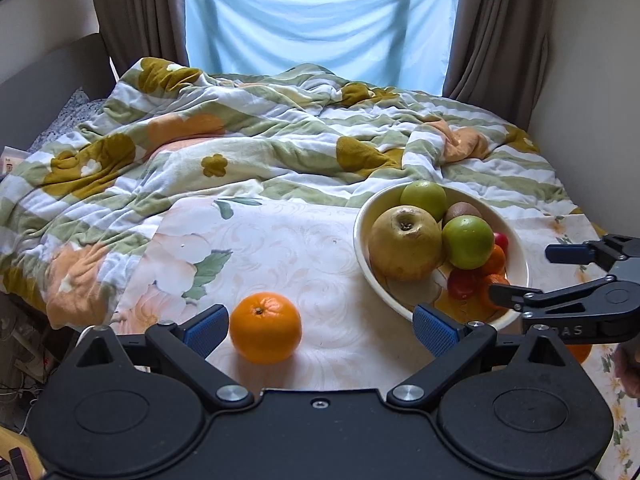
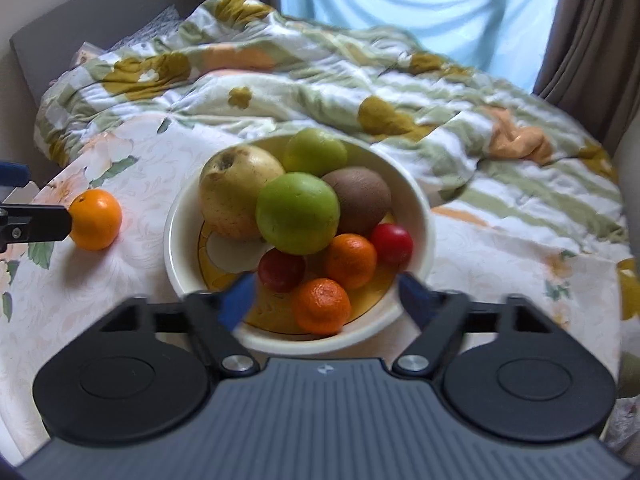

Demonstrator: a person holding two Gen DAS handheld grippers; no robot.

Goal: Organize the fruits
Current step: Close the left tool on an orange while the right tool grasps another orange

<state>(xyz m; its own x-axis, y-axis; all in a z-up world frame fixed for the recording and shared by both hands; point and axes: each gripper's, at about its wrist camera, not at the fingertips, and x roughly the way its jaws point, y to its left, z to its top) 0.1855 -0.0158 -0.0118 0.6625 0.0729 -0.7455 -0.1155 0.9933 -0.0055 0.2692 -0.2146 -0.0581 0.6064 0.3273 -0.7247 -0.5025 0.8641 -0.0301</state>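
Both my jaws spread wide, gripping nothing.

My left gripper [image 1: 320, 326] frames the loose orange [image 1: 265, 328] on the floral cloth [image 1: 280, 248], its pads not touching it. My right gripper [image 2: 326, 298] hangs over the cream bowl [image 2: 420, 208], above a mandarin [image 2: 321, 305] in it.

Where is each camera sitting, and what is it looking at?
Left wrist view: sits on the left claw, looking forward and down at the loose round orange on the flowery tablecloth; its blue-padded fingers stand open beside the orange.
Right wrist view: sits on the right claw, looking down into the cream fruit bowl; its jaws stand open at the rim, holding nothing.
Shared: both show the orange, the bowl, the flowered quilt and the other claw at the picture's edge.
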